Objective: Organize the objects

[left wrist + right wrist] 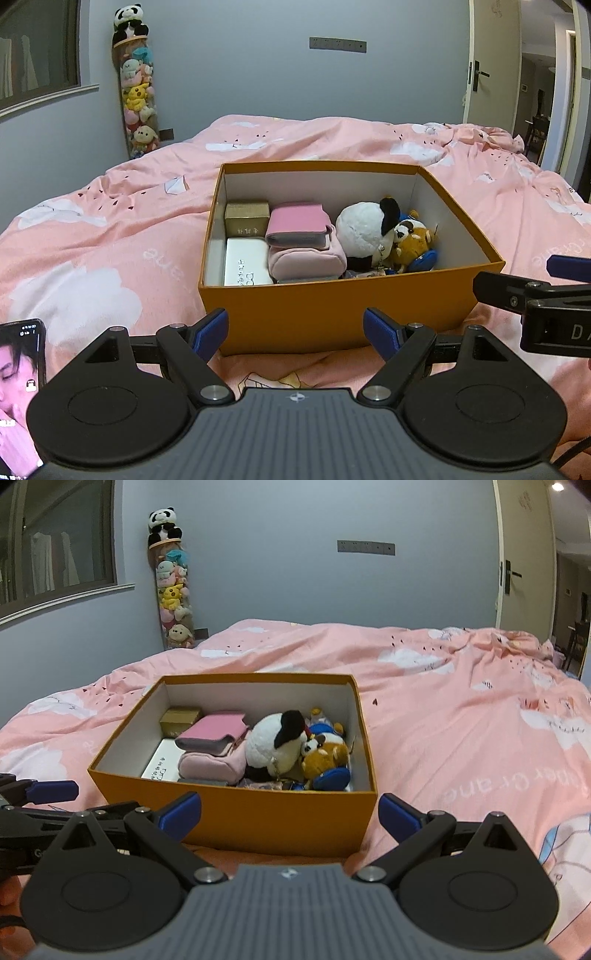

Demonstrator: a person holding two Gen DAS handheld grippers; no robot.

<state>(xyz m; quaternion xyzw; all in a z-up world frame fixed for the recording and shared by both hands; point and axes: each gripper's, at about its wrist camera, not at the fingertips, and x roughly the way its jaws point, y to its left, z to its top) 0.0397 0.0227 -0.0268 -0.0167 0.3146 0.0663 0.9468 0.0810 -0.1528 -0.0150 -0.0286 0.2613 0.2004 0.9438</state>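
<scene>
An open orange box stands on the pink bed. Inside lie a gold box, a white box, a pink wallet on a pink pouch, a panda plush and a brown plush. My left gripper is open in front of the box's near wall, holding nothing. My right gripper is open too, at the box's near right corner; it also shows at the right edge of the left wrist view.
A pink duvet covers the bed. A phone with a lit screen lies at the lower left. A tall tube of plush toys stands against the far wall. A doorway opens at right.
</scene>
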